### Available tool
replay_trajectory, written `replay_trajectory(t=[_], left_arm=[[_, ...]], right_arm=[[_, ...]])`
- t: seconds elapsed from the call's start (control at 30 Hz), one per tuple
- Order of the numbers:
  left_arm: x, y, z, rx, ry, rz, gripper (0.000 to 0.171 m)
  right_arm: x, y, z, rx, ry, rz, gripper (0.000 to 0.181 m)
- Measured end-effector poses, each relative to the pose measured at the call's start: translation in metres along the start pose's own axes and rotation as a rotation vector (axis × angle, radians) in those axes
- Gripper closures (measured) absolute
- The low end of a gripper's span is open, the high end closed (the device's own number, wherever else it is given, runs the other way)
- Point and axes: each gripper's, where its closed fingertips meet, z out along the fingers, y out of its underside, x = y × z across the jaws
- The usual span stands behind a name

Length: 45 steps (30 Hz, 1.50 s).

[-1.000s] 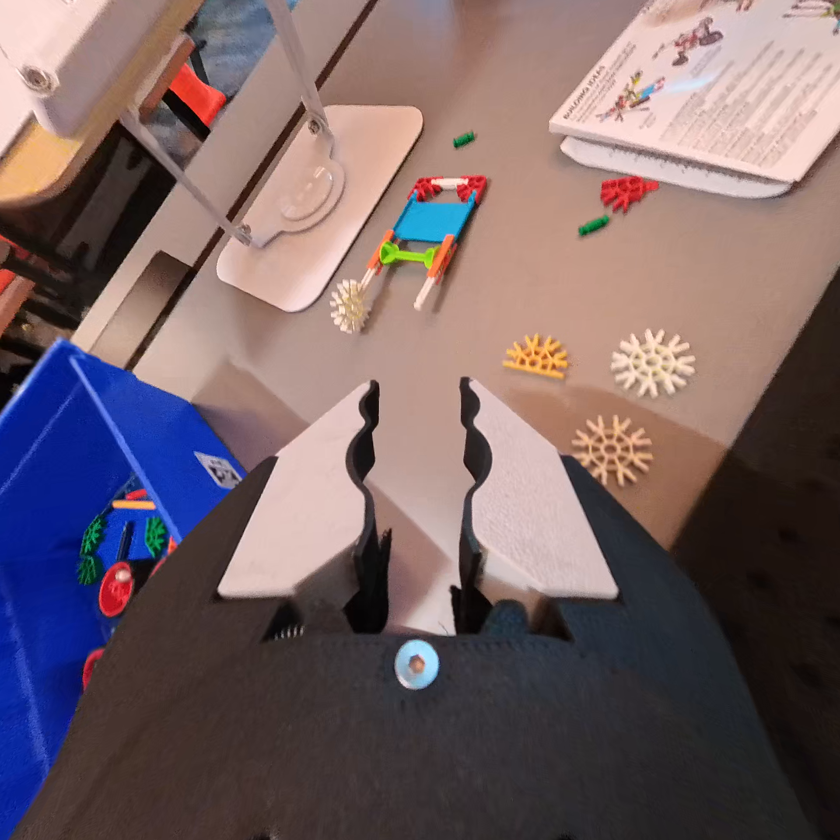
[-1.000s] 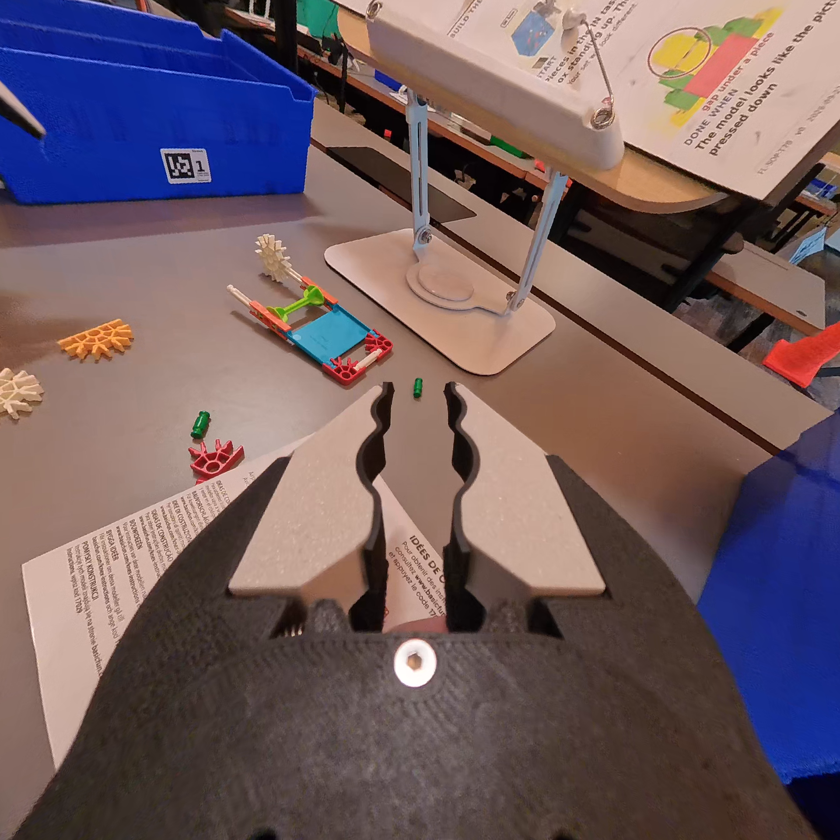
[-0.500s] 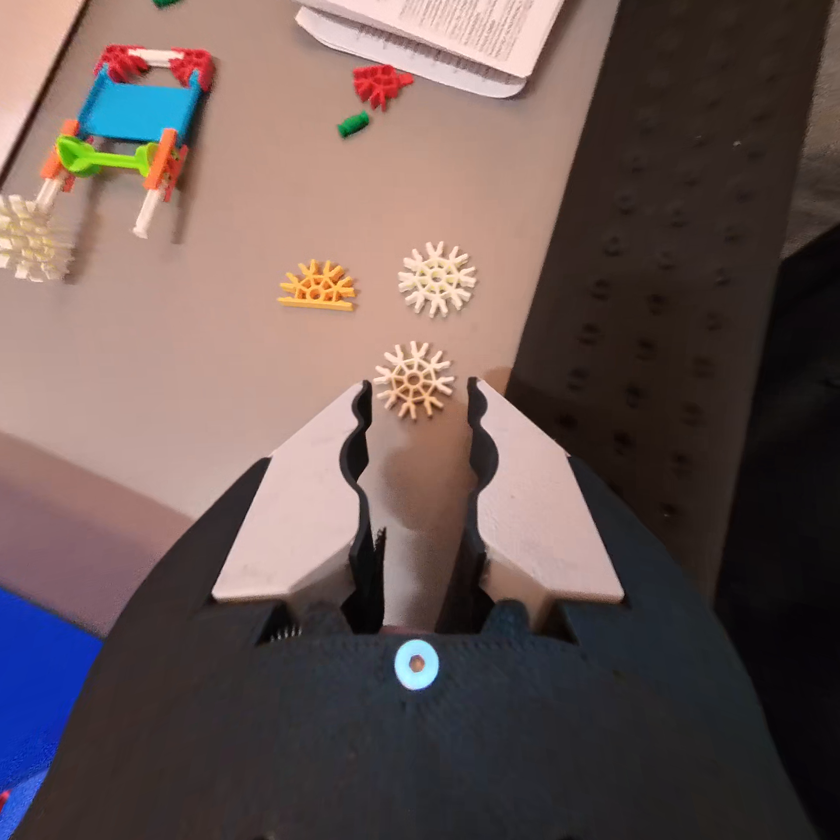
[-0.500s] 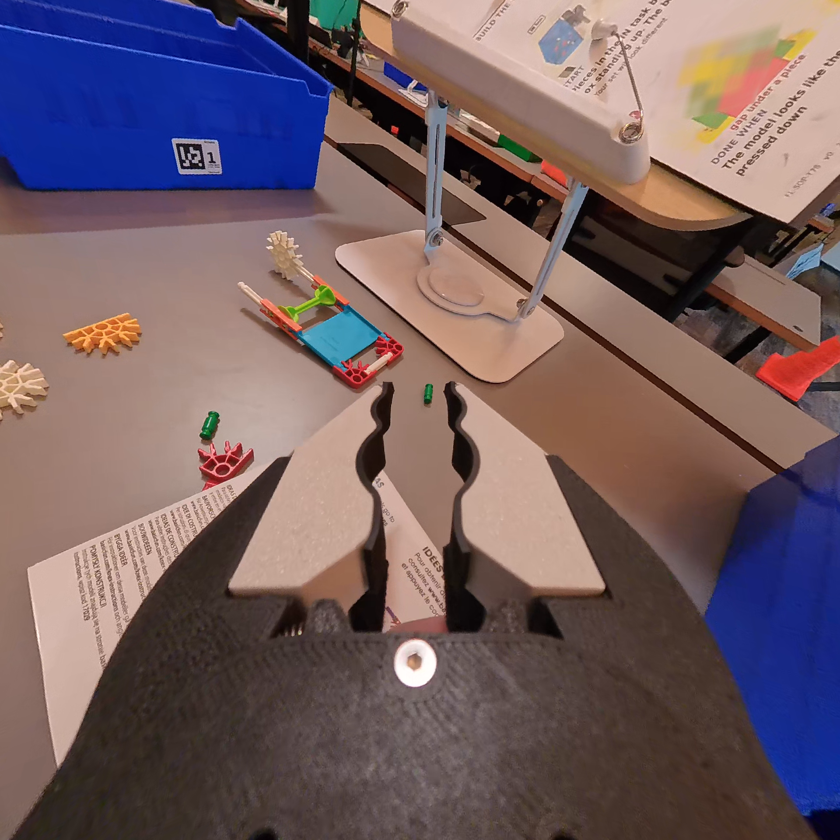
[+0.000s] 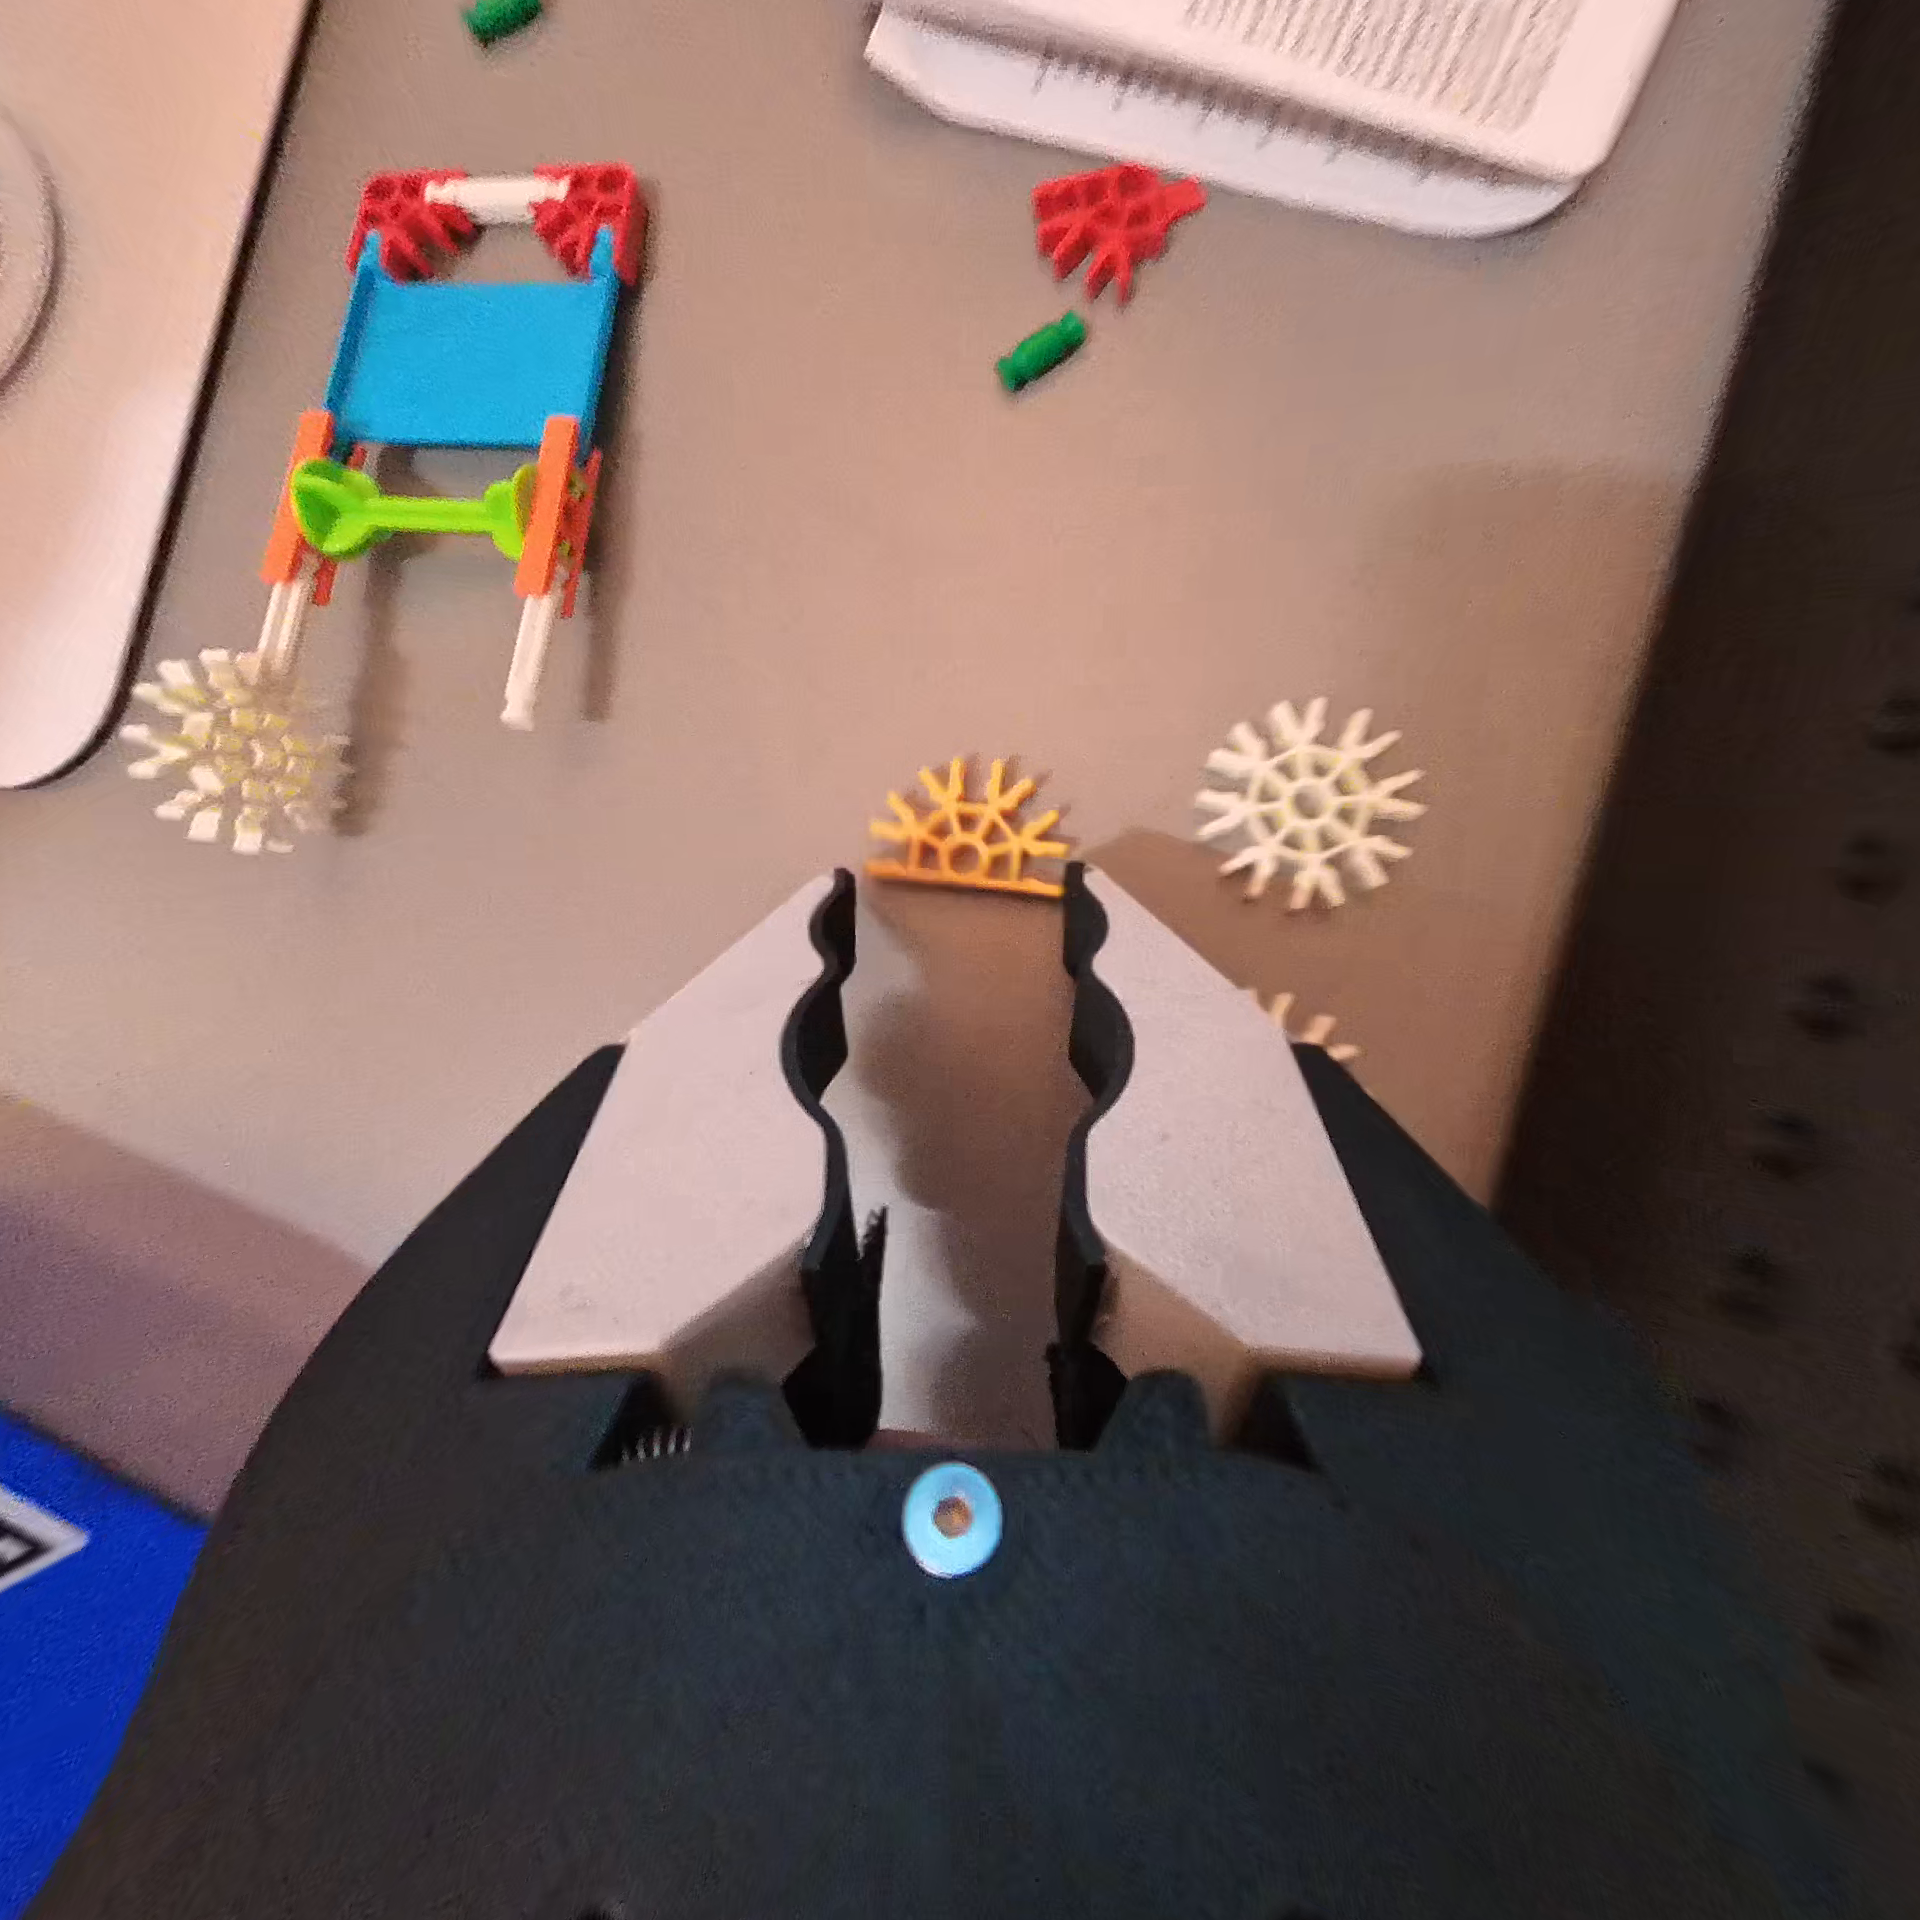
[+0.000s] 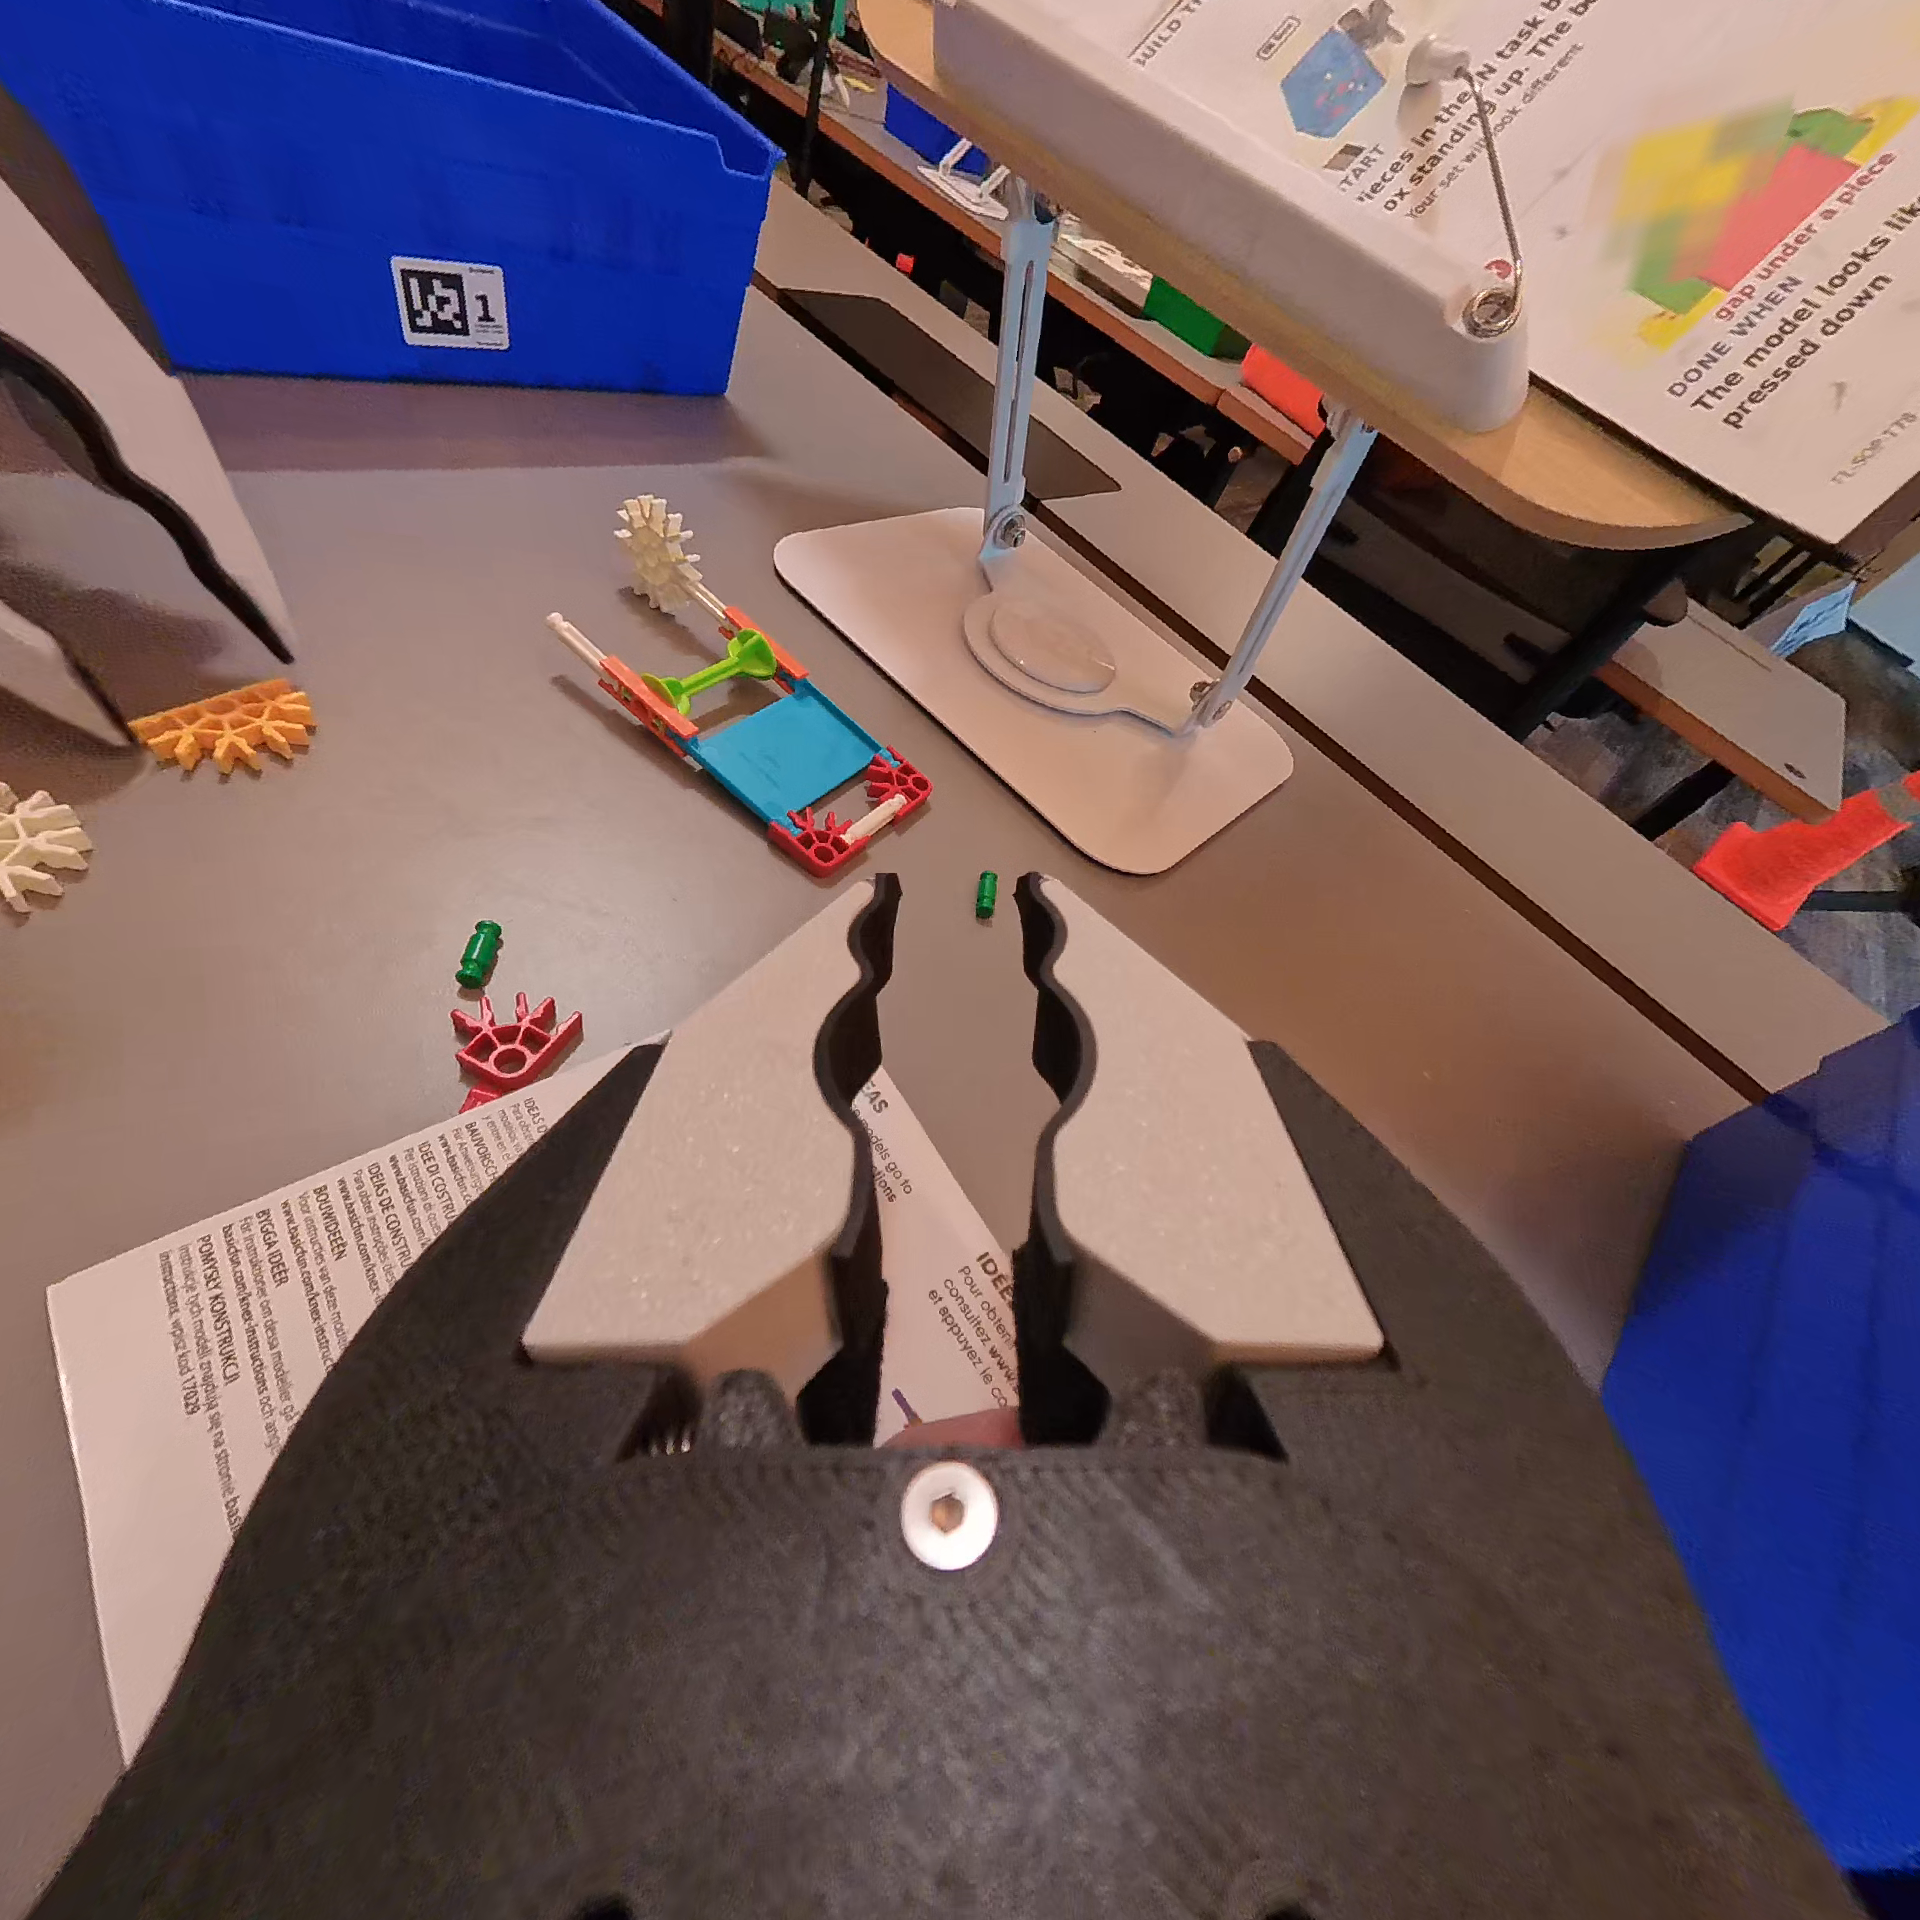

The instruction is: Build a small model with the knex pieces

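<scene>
Orange half-wheel piece (image 5: 968,831): flat on grey table (image 5: 831,520), just past left gripper (image 5: 958,883) tips, at 12 o'clock.
Left jaws: apart, empty.
Change: slid from tan snowflake piece (image 5: 1304,1029) (now half hidden at 3 o'clock) over to orange one.
White snowflake piece (image 5: 1307,800): at 2 o'clock.
Small toy frame (image 5: 457,416): at 10 o'clock.
Right gripper (image 6: 958,904): jaws apart, empty, above paper booklet (image 6: 260,1299); green peg (image 6: 986,894) at 12 o'clock.

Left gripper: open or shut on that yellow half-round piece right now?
Open. The left gripper shows bare table between its fingers; the yellow half-round piece lies just beyond the tips, ungripped.
</scene>
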Motion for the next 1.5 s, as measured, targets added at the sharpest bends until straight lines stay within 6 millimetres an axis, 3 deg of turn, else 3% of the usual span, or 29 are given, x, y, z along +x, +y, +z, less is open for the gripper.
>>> replay_trajectory(t=[0.23,0.33,0.4,0.47,0.57,0.73,0.87,1.0,1.13,1.27,1.37,1.5], left_arm=[[0.011,-0.004,0.005,0.073,0.031,-0.028,0.167],[-0.006,-0.01,0.0,0.103,-0.081,0.006,0.165],[-0.009,-0.018,-0.004,0.142,-0.084,0.009,0.151],[-0.011,-0.018,0.0,0.128,-0.063,-0.013,0.122],[-0.012,-0.013,0.011,0.091,-0.044,-0.026,0.105],[-0.011,-0.017,0.018,0.121,0.033,-0.108,0.121],[-0.015,-0.019,0.02,0.142,0.001,-0.121,0.159],[-0.014,-0.02,0.02,0.149,-0.014,-0.1,0.168],[-0.012,-0.02,0.02,0.153,-0.012,-0.087,0.169],[-0.014,-0.018,0.018,0.147,-0.019,-0.084,0.163],[-0.018,-0.014,0.016,0.142,-0.03,-0.106,0.156],[-0.023,-0.007,0.011,0.119,-0.053,-0.111,0.153]], right_arm=[[-0.007,-0.005,0.002,0.014,-0.033,-0.002,0.159],[-0.01,-0.006,0.003,0.01,-0.04,-0.013,0.159],[-0.01,-0.006,0.003,0.006,-0.038,-0.021,0.159],[-0.01,-0.006,0.002,0.009,-0.036,-0.014,0.159],[-0.009,-0.006,0.001,0.013,-0.041,0.004,0.159],[-0.009,-0.002,0.004,-0.004,-0.043,0.012,0.159],[-0.009,-0.001,0.007,-0.014,-0.037,0.012,0.159],[-0.017,-0.009,0.011,-0.019,-0.04,-0.02,0.159],[-0.043,-0.018,0.019,-0.075,-0.107,-0.021,0.156],[-0.085,-0.024,0.035,-0.15,-0.246,0.051,0.15],[-0.119,-0.018,0.051,-0.251,-0.341,0.097,0.142],[-0.146,-0.008,0.069,-0.357,-0.362,0.109,0.13]])
